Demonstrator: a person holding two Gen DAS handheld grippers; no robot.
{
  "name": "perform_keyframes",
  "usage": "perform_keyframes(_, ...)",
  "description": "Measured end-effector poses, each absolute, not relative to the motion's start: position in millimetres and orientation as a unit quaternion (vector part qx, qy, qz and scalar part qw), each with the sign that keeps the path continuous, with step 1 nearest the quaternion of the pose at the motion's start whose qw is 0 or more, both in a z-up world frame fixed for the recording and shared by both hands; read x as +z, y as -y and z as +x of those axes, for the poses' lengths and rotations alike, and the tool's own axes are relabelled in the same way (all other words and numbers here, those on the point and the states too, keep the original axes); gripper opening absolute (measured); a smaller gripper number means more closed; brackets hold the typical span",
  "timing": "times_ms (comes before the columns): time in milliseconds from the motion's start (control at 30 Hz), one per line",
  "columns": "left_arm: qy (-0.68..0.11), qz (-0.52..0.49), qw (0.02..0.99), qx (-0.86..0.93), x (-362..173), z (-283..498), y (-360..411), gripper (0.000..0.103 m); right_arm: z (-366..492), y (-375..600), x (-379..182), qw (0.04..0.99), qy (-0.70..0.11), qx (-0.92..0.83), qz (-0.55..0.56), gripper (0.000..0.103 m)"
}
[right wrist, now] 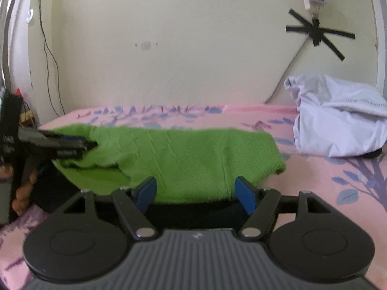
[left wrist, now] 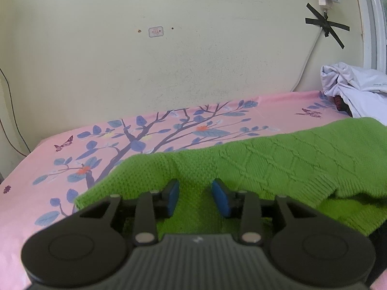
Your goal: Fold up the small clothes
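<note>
Green sweater (left wrist: 278, 159), one; two grippers, left gripper (left wrist: 196, 198) gripping, right gripper (right wrist: 194, 194) wide.

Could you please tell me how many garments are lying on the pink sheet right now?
2. The green knit sweater lies along the near edge. A crumpled white garment sits at the far right by the wall; something dark beneath it may be another.

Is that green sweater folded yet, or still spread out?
Partly folded. The sweater lies on the sheet with one layer doubled over at its left end, where the left tongs grip it.
</note>
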State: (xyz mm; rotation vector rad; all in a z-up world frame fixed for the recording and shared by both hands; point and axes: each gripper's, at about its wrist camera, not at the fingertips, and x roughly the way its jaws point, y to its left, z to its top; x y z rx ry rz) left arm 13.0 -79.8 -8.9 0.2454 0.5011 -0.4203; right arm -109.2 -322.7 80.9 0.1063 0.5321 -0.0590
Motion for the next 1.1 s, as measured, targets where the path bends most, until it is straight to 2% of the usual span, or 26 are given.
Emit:
perform_keyframes(233,-0.247,0.118,0.941,-0.199,-9,7,79,0.036,-104,314,90,0.968,-0.245,-0.036,0.034,0.068)
perform_keyframes(367,-0.248,0.117,0.941,-0.197,-8,6,79,0.036,-86,321,64,0.944,-0.32,-0.058,0.053,0.073)
perform_keyframes(400,-0.247,0.119,0.941,-0.196,-8,5,79,0.036,-88,323,65,0.947,-0.31,-0.054,0.061,0.074)
perform_keyframes(1100,-0.247,0.132,0.943,-0.178,-8,0,84,0.038,-89,327,65,0.947,-0.308,-0.049,0.074,0.075)
